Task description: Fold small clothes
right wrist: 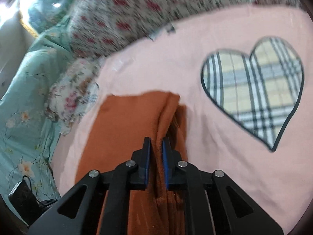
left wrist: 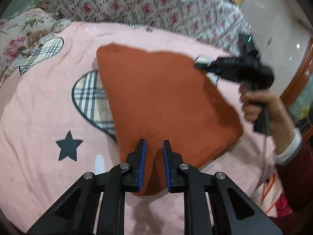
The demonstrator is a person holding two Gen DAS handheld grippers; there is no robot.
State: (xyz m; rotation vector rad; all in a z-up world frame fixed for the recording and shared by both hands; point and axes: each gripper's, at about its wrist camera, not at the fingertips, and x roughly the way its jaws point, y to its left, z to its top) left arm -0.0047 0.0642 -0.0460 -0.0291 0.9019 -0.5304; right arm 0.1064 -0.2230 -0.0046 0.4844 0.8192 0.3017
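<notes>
Two pairs of jaws, both pinching the same rust-orange cloth (left wrist: 166,98). Left gripper (left wrist: 153,143) nearly closed on a raised pleat at the cloth's near edge, blue pads pressing the fabric from either side. Right gripper (right wrist: 156,140) likewise narrowed on a bunched vertical ridge of the cloth (right wrist: 127,127), fabric gathered between the pads and hanging down below them. From the left wrist view, right gripper (left wrist: 197,65) at the cloth's far right corner, blurred, held by a hand (left wrist: 260,107) with a white cuff and dark red sleeve.

Cloth spread over a pink bedsheet (left wrist: 39,107), far left corner and right edge plain against the pink, near edge lifted. Plenty of bare sheet to the left and near side; also wide bare sheet right of the cloth in the right wrist view.

Printed on the sheet: a plaid heart (left wrist: 90,98) partly under the cloth's left edge, a second plaid heart (left wrist: 45,52) farther off, a dark star (left wrist: 68,145) near left. Beyond the cloth, a floral quilt (left wrist: 137,4) banked along the far side of the bed. A flowered pillow (left wrist: 21,39) at far left, close to the sheet's edge. In the right wrist view, a teal flowered cover (right wrist: 21,117) at left with a small black box (right wrist: 23,199) and cable on it.
</notes>
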